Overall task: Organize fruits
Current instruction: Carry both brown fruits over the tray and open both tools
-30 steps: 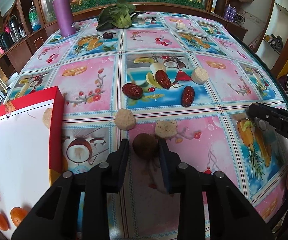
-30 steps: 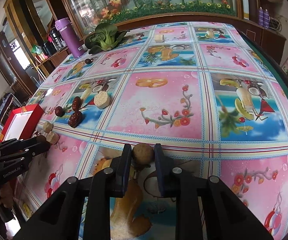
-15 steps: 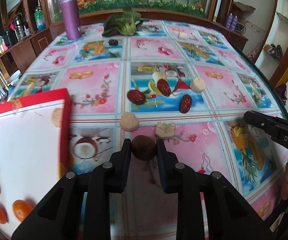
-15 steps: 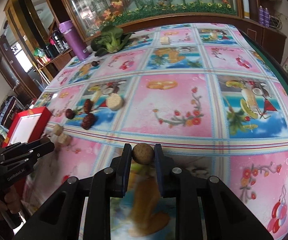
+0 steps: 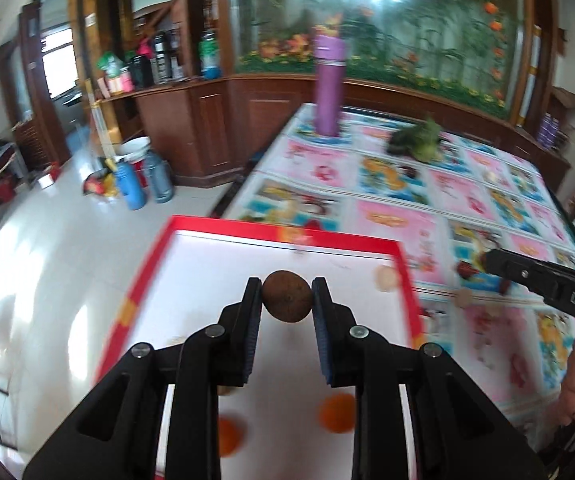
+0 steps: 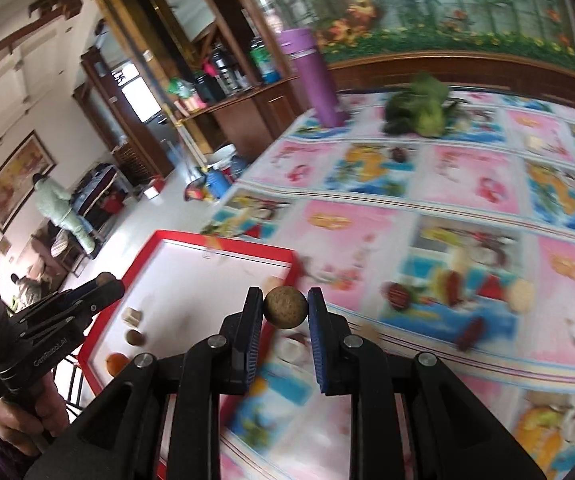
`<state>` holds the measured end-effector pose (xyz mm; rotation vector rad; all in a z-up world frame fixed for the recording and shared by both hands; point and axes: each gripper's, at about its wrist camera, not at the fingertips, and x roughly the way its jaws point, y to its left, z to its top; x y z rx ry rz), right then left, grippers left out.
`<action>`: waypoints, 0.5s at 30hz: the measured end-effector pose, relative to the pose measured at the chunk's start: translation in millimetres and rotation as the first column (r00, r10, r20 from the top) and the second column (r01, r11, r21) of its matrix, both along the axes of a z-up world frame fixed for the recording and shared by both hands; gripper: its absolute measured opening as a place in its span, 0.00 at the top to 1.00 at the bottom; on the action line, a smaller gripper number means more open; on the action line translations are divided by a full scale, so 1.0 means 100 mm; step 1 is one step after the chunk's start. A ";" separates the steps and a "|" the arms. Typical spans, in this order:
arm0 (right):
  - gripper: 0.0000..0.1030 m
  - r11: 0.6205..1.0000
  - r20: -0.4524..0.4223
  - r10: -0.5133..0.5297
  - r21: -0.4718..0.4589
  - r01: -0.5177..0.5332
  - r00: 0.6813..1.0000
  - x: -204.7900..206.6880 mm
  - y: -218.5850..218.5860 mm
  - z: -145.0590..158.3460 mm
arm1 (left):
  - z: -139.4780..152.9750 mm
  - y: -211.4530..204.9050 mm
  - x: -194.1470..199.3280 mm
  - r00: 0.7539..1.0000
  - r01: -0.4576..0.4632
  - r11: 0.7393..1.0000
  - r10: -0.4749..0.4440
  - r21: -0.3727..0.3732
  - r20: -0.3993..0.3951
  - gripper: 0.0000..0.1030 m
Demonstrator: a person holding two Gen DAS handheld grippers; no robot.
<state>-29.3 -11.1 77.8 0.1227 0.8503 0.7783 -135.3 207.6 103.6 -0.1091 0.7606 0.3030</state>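
Above red-rimmed tray (image 5: pixel 401 258) we hold left gripper (image 5: pixel 287 300), jaws clamped on dark brown round fruit (image 5: pixel 287 297), ready for drop onto white floor. Right gripper (image 6: pixel 285 307) we keep over counter (image 6: pixel 467 216) beside tray, jaws pinching tan round fruit (image 6: pixel 285 306), waiting turn. Motion blur smears oranges (image 5: pixel 336 412) and dates (image 6: pixel 397 295); fruit species unclear.

At the right edge of my left wrist view, I read white letters "DAS" on the black body of the right gripper (image 5: pixel 543 286). In my right wrist view, lower left, the left gripper (image 6: pixel 51 320) carries small pale lettering, too blurred to make out.
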 end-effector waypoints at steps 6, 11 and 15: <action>0.80 0.994 -0.022 0.095 -0.047 -0.096 0.995 -0.06 0.69 -0.17 | -0.22 0.38 0.11 0.995 -0.082 0.997 0.082 0.007 -0.054 0.74; 0.80 0.986 -0.063 0.124 -0.107 -0.130 0.990 -0.09 0.99 -0.38 | -0.45 0.36 0.25 0.991 -0.068 0.998 0.069 0.020 -0.111 0.74; 0.80 0.979 -0.077 0.123 -0.154 -0.134 0.989 -0.08 1.09 -0.49 | -0.58 0.38 0.32 0.985 -0.070 0.997 0.072 0.021 -0.154 0.74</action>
